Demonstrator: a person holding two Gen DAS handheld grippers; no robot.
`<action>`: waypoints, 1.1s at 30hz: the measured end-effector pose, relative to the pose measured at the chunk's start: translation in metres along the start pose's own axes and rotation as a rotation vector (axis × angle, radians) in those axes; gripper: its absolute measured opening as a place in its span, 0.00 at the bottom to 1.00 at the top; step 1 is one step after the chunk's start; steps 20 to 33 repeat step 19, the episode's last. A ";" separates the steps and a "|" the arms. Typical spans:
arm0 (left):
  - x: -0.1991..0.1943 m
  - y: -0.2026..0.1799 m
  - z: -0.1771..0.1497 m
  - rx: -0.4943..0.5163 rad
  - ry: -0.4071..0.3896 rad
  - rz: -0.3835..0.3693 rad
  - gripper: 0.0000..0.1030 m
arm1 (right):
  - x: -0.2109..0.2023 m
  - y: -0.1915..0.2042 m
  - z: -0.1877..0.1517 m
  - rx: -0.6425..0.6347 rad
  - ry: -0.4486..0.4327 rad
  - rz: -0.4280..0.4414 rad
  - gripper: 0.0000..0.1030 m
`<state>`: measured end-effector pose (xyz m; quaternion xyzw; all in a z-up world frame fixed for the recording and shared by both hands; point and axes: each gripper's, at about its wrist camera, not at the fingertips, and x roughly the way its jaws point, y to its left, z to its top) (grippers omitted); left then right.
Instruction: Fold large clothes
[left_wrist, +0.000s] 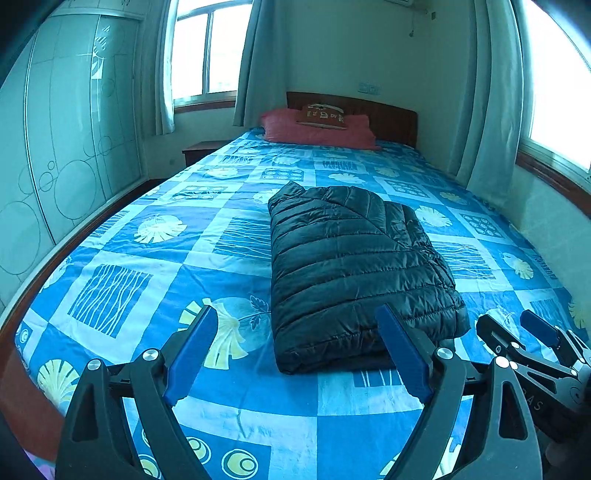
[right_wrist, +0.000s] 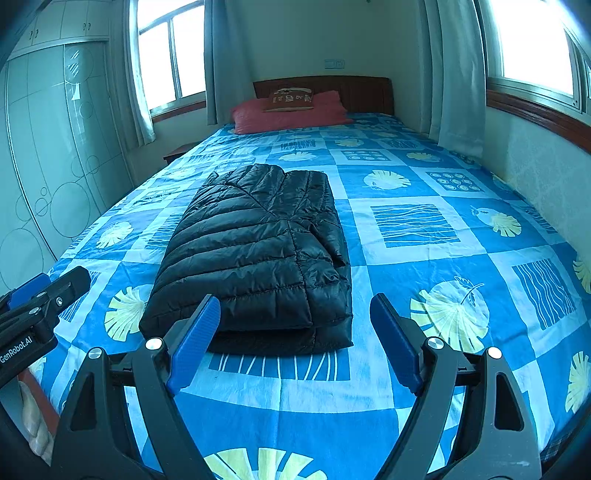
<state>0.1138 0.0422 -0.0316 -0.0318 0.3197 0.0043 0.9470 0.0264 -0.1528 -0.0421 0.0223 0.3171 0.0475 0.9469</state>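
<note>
Jacket (left_wrist: 354, 273) first: a black quilted one, already folded into a thick rectangle, lies flat on the blue patterned bed (left_wrist: 110, 258), its long side running away from the foot toward the red pillow (left_wrist: 317, 129). Both tools hang just short of its near edge, spread wide and holding nothing, the left tool (left_wrist: 295, 354) off the jacket's left corner and the right tool (right_wrist: 295, 343) off its right one. With both about equally close to that near edge, I'd guess any further fold would lift it and carry it away along the length.
</note>
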 end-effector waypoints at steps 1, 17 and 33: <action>0.000 -0.001 0.000 0.002 0.000 0.005 0.85 | 0.000 -0.001 0.000 -0.002 0.002 0.002 0.81; 0.019 -0.001 -0.007 0.042 0.061 0.046 0.85 | 0.010 -0.012 -0.001 0.013 0.018 0.007 0.81; 0.024 0.001 -0.008 0.040 0.071 0.054 0.85 | 0.014 -0.014 -0.002 0.018 0.026 0.005 0.81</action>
